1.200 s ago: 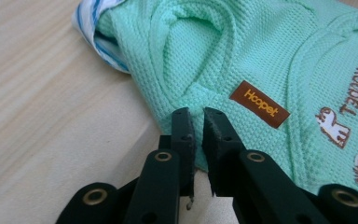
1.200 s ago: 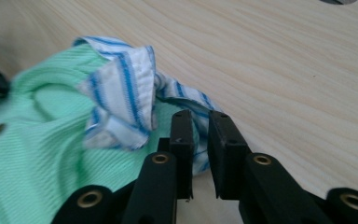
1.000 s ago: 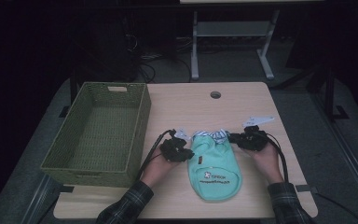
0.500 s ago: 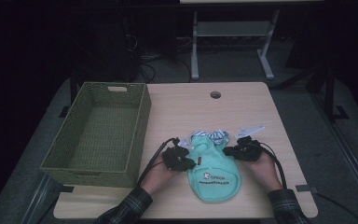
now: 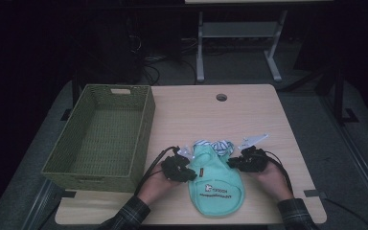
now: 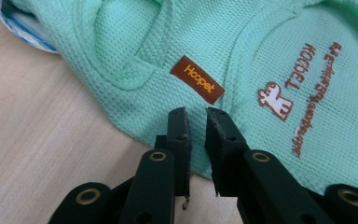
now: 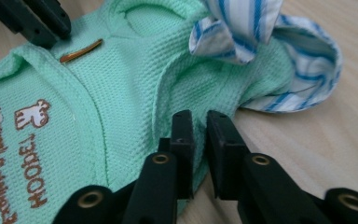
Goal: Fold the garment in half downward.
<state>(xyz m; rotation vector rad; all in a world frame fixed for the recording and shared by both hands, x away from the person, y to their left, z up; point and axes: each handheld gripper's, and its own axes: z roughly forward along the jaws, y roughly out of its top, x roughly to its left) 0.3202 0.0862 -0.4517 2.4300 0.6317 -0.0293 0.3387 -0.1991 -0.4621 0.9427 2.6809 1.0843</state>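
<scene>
Dark floor and cables surround a pale wooden counter [image 5: 249, 115] with a round hole near its far edge. On its left stands an empty green woven basket [image 5: 103, 136]. At the near edge lies a small mint-green pet shirt [image 5: 214, 179] with a blue-and-white striped collar [image 5: 218, 145] at its far end and a brown "Hoopet" label [image 6: 197, 79]. The left gripper [image 5: 187, 173] sits at the shirt's left edge, its jaws nearly closed, a narrow gap between them, over the hem; whether they pinch cloth cannot be told. The right gripper [image 5: 233, 163] sits at the right edge near the collar, its jaws likewise almost closed over the fabric's edge.
</scene>
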